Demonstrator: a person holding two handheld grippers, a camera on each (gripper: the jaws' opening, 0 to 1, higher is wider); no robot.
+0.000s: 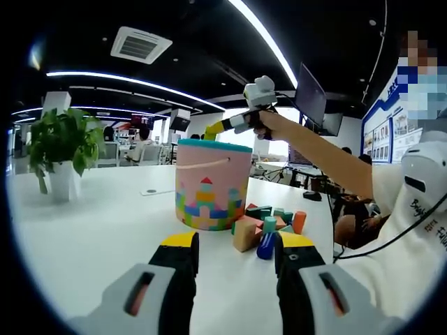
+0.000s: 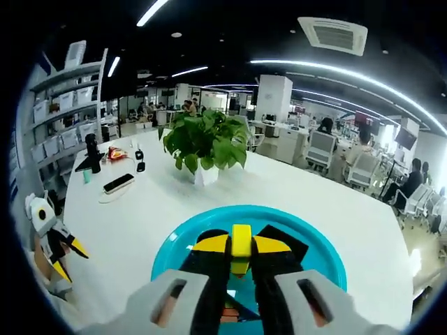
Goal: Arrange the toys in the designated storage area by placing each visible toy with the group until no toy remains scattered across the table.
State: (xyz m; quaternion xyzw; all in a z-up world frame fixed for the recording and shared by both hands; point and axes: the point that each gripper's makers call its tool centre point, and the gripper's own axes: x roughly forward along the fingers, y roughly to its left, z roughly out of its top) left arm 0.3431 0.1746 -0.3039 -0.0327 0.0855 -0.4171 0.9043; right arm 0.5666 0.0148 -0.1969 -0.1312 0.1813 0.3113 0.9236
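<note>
So the left tongs (image 1: pixel 236 252) sit low over the white tabletop (image 1: pixel 84 237) with the jaws spread apart and nothing between them. Right past their yellow tips there's a little heap of wooden blocks (image 1: pixel 269 225) in tan, teal, orange and blue, lying on the tabletop just beside the toy bucket (image 1: pixel 211 184). The blue block (image 1: pixel 266 246) is the closest one, right next to the tip of the right-hand jaw; can't tell if it's actually touching. The bucket is a pink cylinder with a teal rim, a rope handle and a block-castle print on its side, standing upright.

In the left gripper view, the right tongs (image 1: pixel 213 128) are up in the air above the bucket's rim, held in the person's hand (image 1: pixel 267 124), arm reaching in from the right.

From the right gripper view, you're looking straight down into the bucket's round teal opening (image 2: pixel 311 241), and the right tongs (image 2: pixel 241 258) are clamped on a yellow block (image 2: pixel 242 243), holding it upright over that opening. A couple of coloured pieces show down inside, below the jaws. The left tongs (image 2: pixel 68 258) peek in at the left edge of that view.

There's also a potted plant (image 2: pixel 206 143) further back on the tabletop, well apart from the bucket.
</note>
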